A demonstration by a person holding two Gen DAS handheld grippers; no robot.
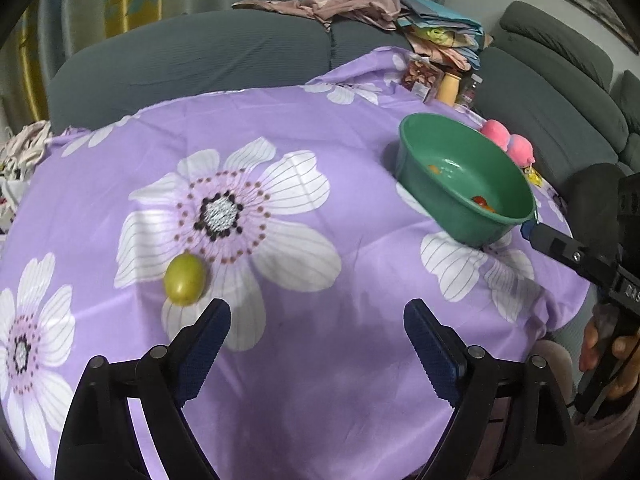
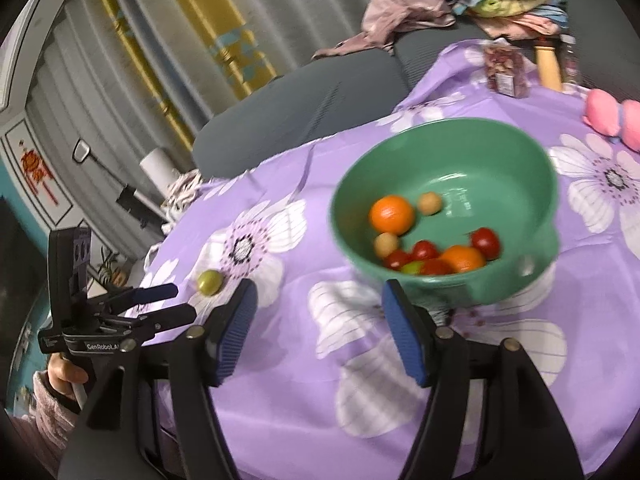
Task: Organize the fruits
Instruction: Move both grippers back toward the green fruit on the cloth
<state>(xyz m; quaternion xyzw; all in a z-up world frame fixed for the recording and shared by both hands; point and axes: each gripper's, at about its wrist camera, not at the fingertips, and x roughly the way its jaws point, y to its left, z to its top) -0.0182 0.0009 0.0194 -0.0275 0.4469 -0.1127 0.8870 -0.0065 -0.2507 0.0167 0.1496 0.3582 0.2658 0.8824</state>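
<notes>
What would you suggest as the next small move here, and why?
Probably ease the left tongs forward and leftward around the green fruit. It lies alone on the purple cloth, just beyond the left pad, while other fruits already sit in the green bowl. Both tongs look open and empty.

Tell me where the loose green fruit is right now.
The green fruit lies on the purple cloth, just ahead of the open left claw, well left of the green bowl.
</notes>
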